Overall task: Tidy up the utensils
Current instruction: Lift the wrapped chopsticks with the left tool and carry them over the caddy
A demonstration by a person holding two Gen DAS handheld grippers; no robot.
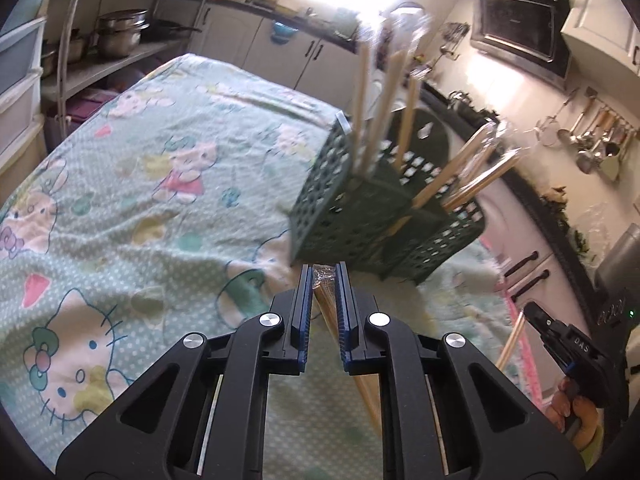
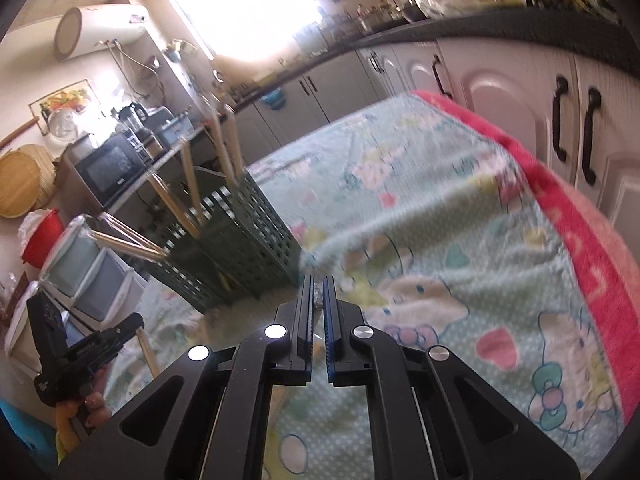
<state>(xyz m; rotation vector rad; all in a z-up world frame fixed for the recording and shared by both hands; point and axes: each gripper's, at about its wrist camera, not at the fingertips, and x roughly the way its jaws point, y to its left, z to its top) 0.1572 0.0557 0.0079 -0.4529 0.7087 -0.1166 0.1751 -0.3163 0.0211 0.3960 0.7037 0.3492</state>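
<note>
Landmark: green perforated caddy (image 1: pixel 372 208), standing on the cloth-covered desk (image 1: pixel 160 168). Wrapped chopsticks (image 1: pixel 400 108) fan up and out of the caddy's top, so the way in from above and from its cabinet side is crowded. On the caddy's shelf side and beyond it the cloth lies open and wrinkled; the white cabinets (image 2: pixel 560 128) stand close along the desk's pink-bordered edge.

Stood in a kitchen washed by glare from a bright window (image 2: pixel 240 4). Left of that window hung a white water heater (image 2: pixel 100 30); below it, a black microwave (image 2: pixel 108 164) on a shelf. Right of the window ran a dark countertop (image 2: pixel 480 30) over pale cabinets (image 2: pixel 500 92). Nearer lay a table under a green cartoon-cat cloth (image 2: pixel 440 220).
</note>
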